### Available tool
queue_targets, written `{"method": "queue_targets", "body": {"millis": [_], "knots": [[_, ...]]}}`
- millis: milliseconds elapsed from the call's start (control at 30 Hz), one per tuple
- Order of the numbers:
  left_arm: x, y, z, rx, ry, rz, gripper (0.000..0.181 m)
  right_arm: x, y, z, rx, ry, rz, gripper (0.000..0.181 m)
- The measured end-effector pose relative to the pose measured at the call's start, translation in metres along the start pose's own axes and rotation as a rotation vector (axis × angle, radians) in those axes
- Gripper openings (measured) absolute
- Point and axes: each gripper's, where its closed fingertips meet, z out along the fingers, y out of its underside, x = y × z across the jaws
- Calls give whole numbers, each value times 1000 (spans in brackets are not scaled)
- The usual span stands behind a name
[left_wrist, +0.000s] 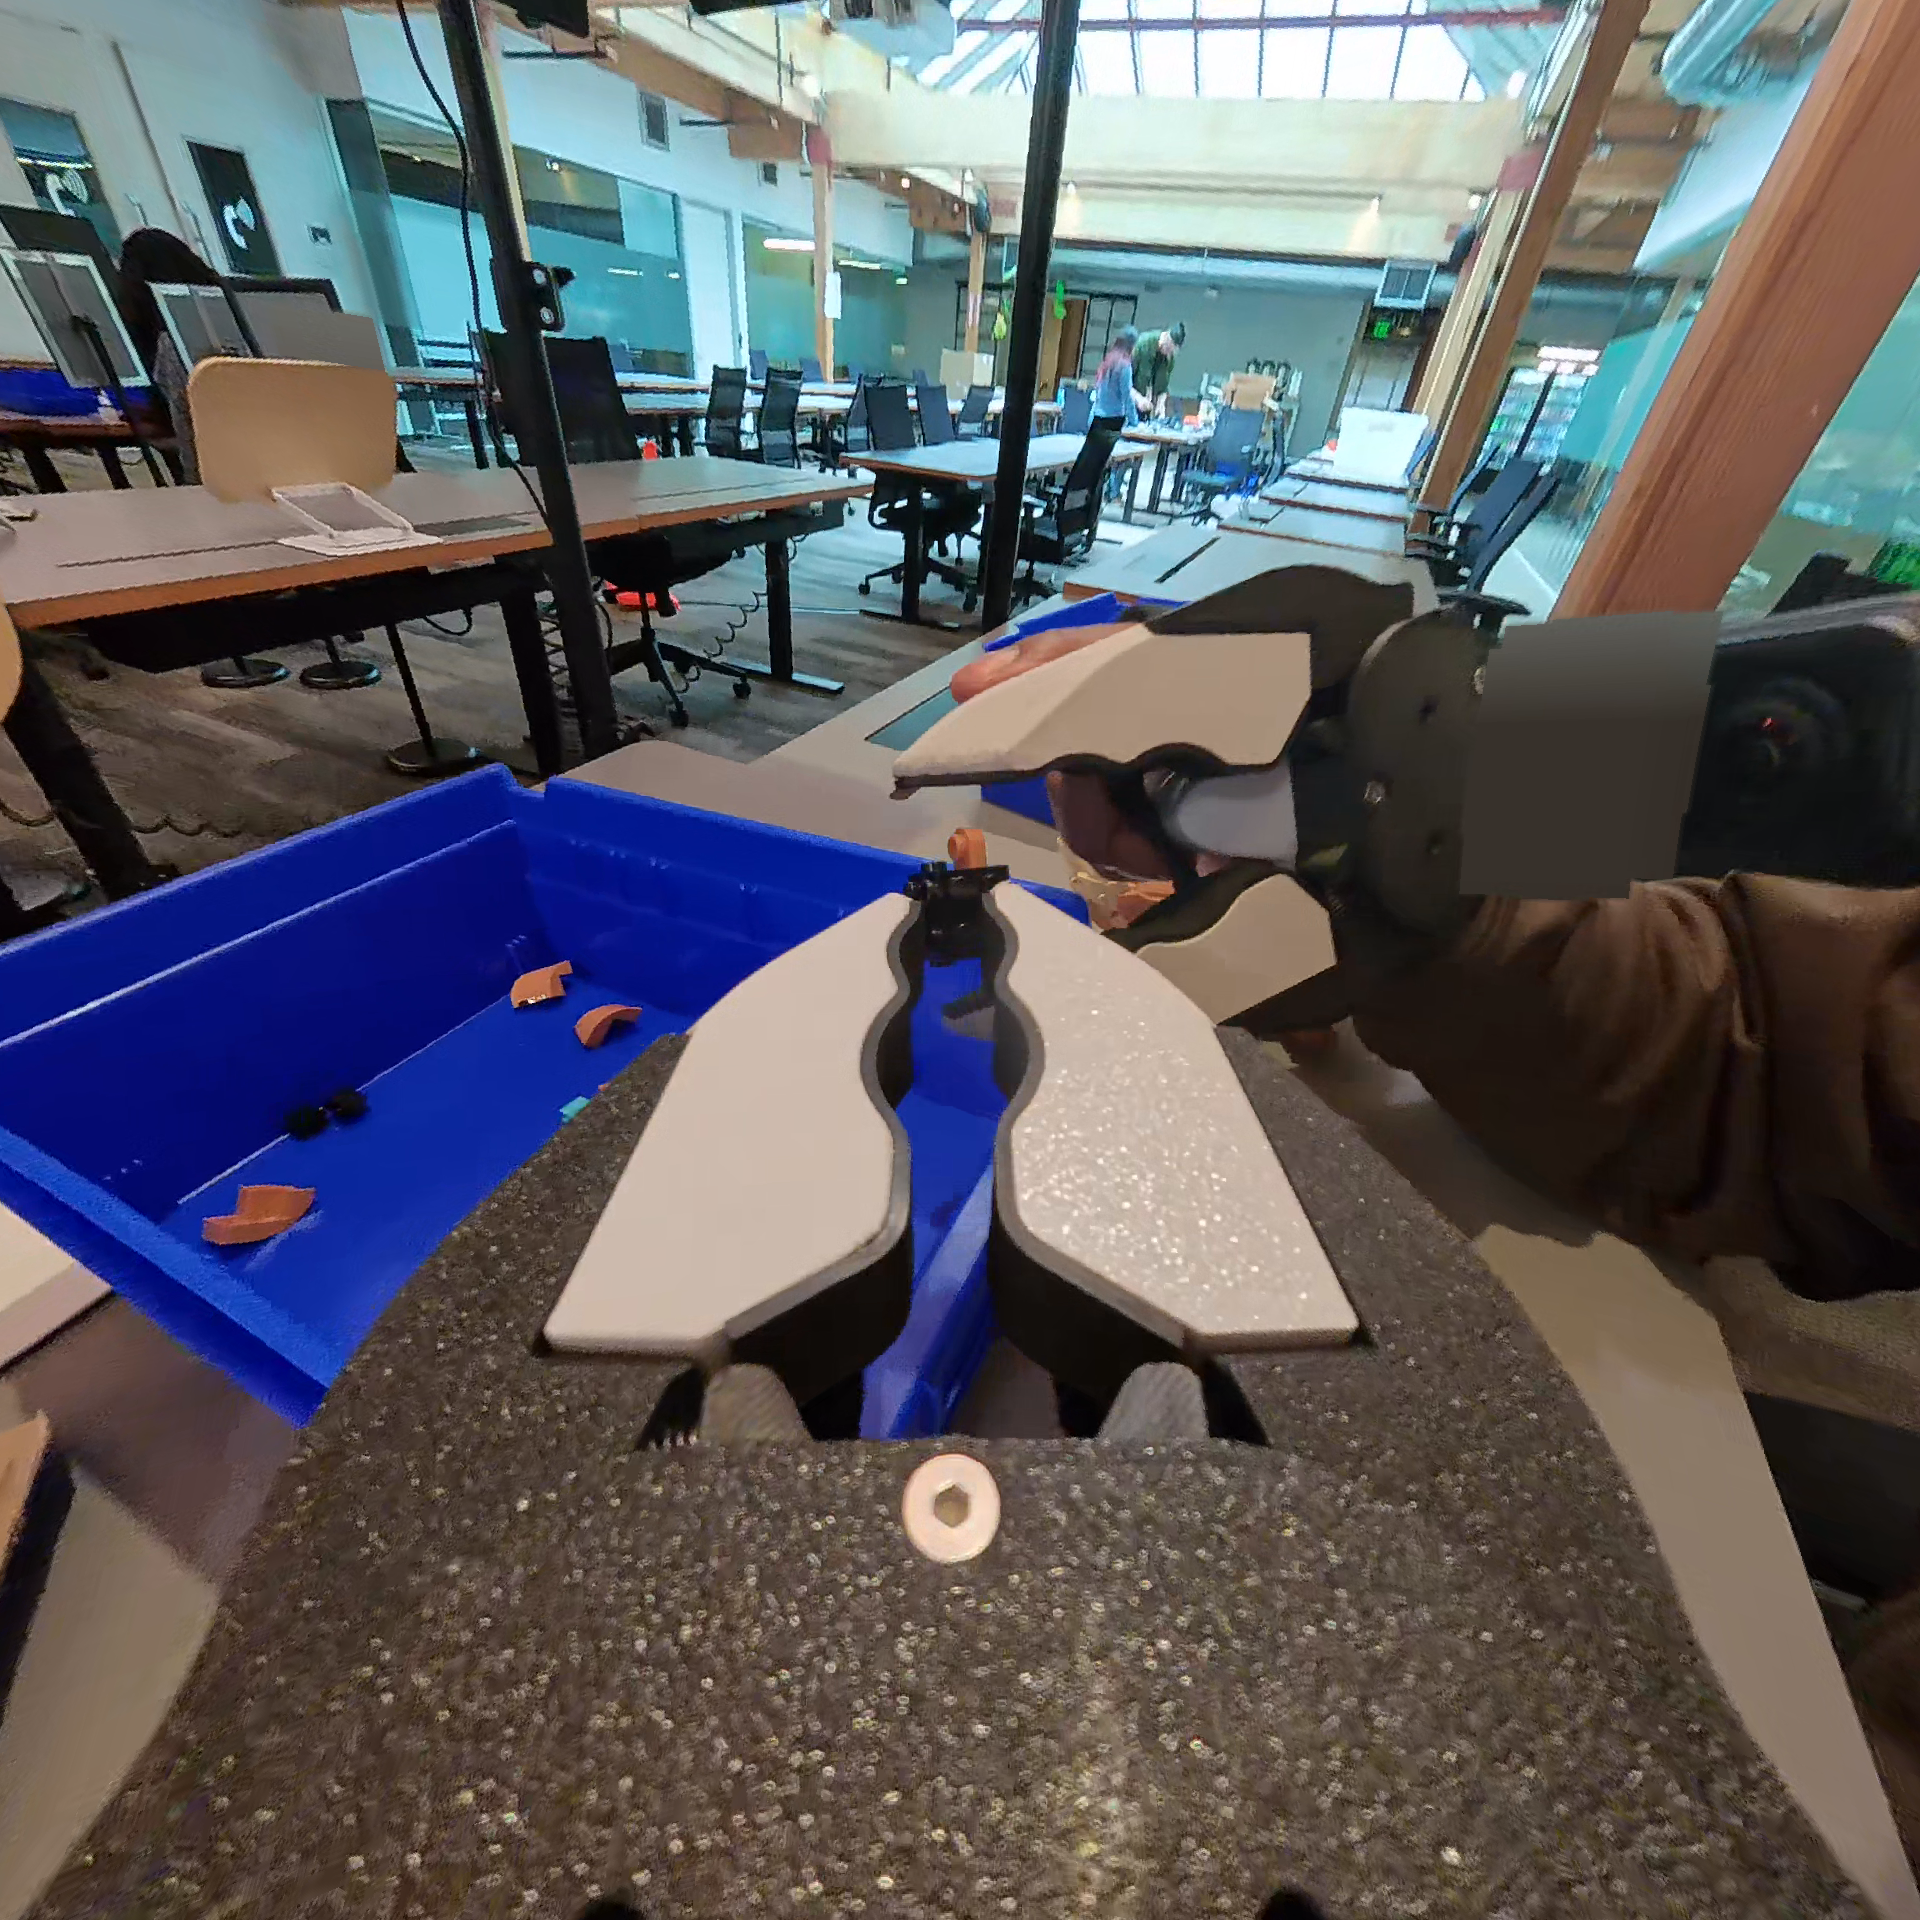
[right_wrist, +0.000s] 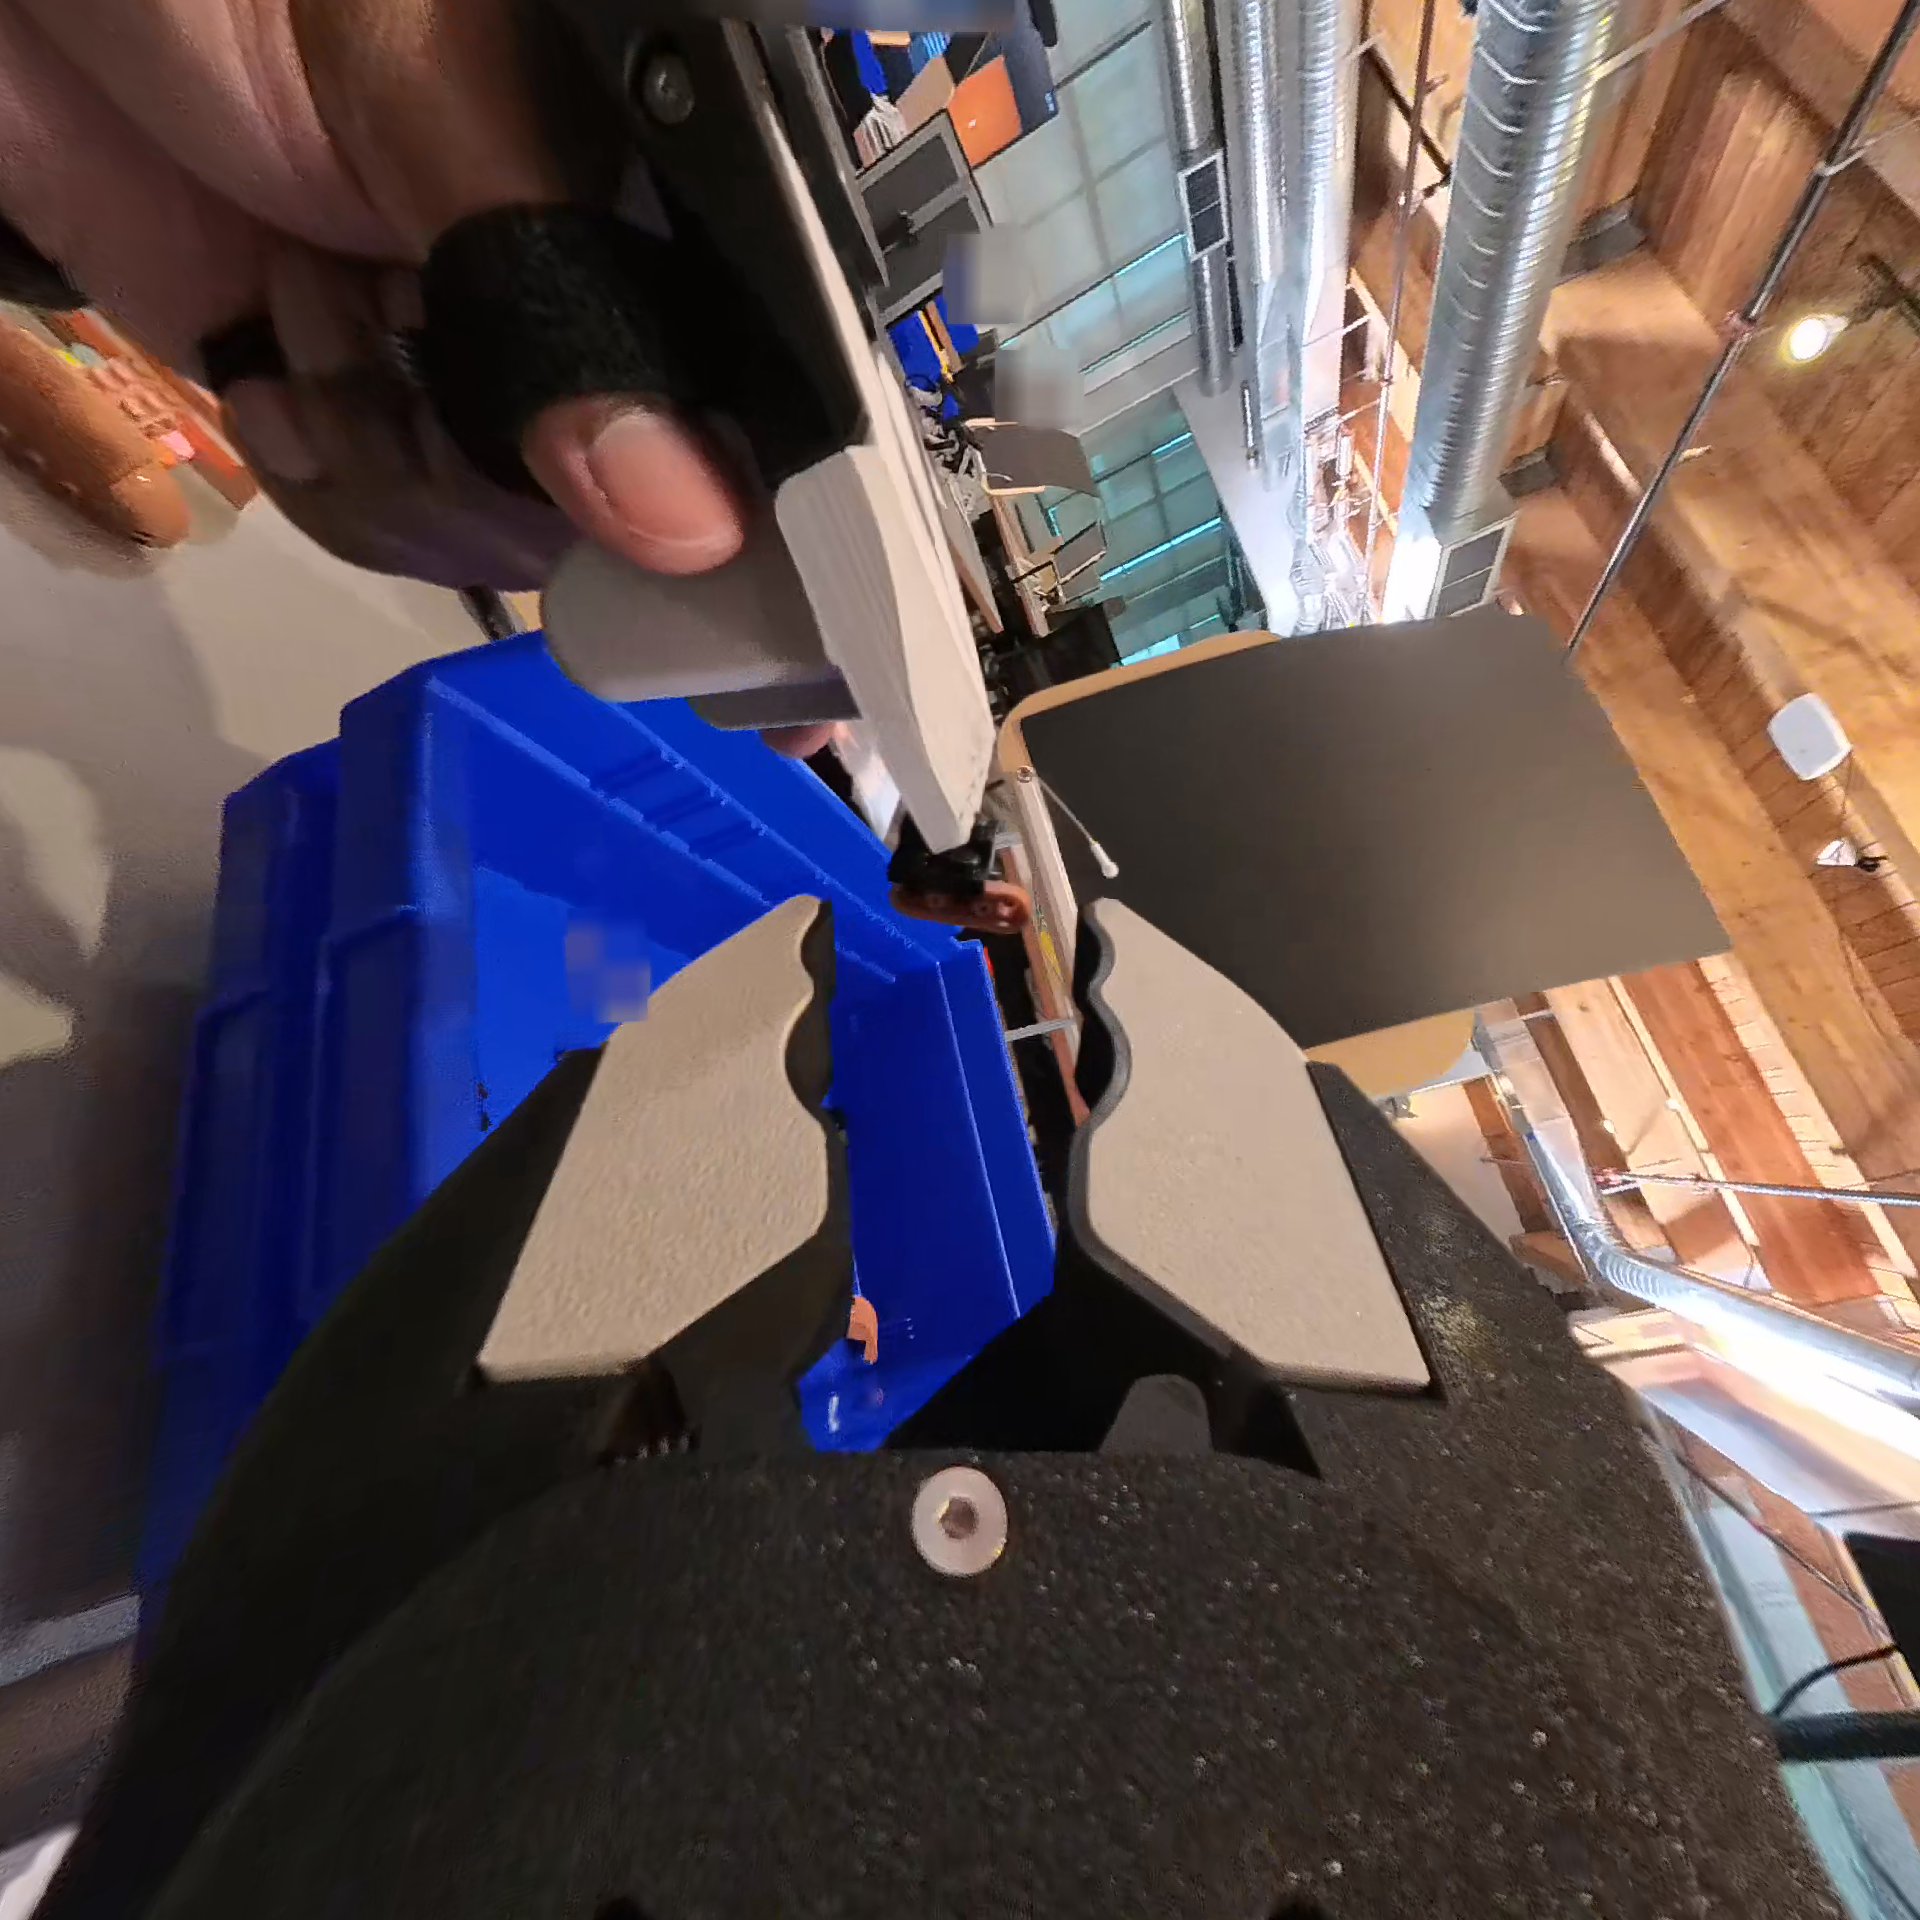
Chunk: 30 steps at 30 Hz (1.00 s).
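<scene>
A small black part (left_wrist: 951, 902) with an orange piece (left_wrist: 969, 847) on it is pinched at the tips of the left gripper (left_wrist: 948, 914), above the far rim of the blue bin (left_wrist: 312, 935). To its right, the right gripper (right_wrist: 951, 925) gapes apart, grasping nothing.

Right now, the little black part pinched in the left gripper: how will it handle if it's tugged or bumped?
Probably light: the black part is tiny beside the left gripper, held only at the tips. It looks like rigid plastic with thin prongs, so possibly fragile. An orange piece hangs off it, so a tug might twist it loose.
</scene>
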Motion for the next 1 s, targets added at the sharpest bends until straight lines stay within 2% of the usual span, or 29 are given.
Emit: {"method": "queue_targets", "body": {"millis": [133, 167, 300, 467, 767, 1000], "knots": [[-1, 4, 0, 18, 22, -48, 10, -7, 0, 6, 5, 15, 3, 36], [-1, 6, 0, 14, 27, -56, 10, -5, 1, 7, 5, 30, 6, 28], [-3, 11, 1, 6, 28, -67, 11, -9, 5, 8, 0, 3, 9, 26], [-3, 18, 2, -58, 2, -15, 28, -13, 9, 10, -35, -13, -36, 26], [0, 19, 3, -80, -41, 101, 20, -14, 0, 7, -49, 10, -142, 26], [-4, 21, 5, -41, -4, -61, 19, -14, 5, 7, -53, 28, -165, 26]]}}
